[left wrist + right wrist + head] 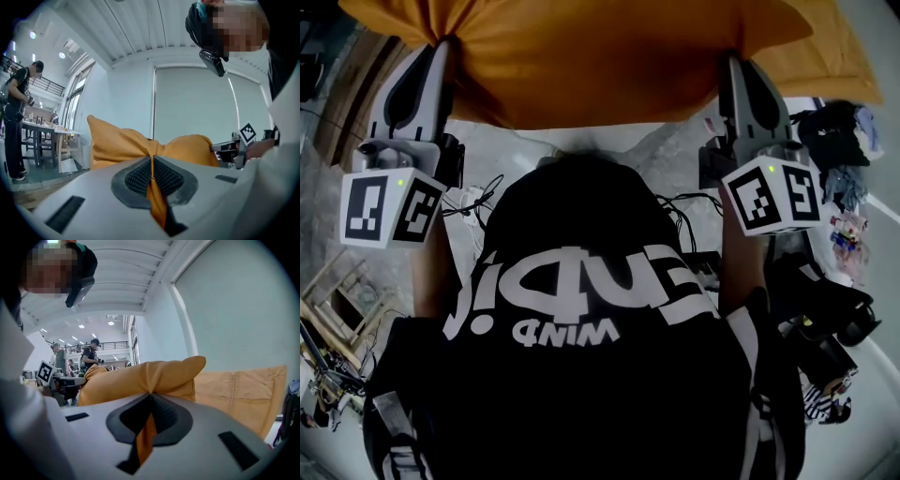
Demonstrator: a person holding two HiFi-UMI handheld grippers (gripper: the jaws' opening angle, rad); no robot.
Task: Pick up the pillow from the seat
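An orange pillow (591, 56) hangs in the air across the top of the head view, held up between both grippers. My left gripper (445, 45) is shut on the pillow's left corner, and orange cloth (154, 197) is pinched between its ribbed pads. My right gripper (733, 58) is shut on the pillow's right edge, with a fold of the cloth (146, 434) between its jaws. In the right gripper view the pillow (140, 378) bulges left of the jaws, and the orange seat (243, 390) stands behind it.
A person's dark shirt (581, 347) fills the lower head view. Cables (473, 202) and small items lie on the pale floor, a wooden stool (337, 300) at left, bags (834, 131) at right. People stand by a table (44, 133) in the background.
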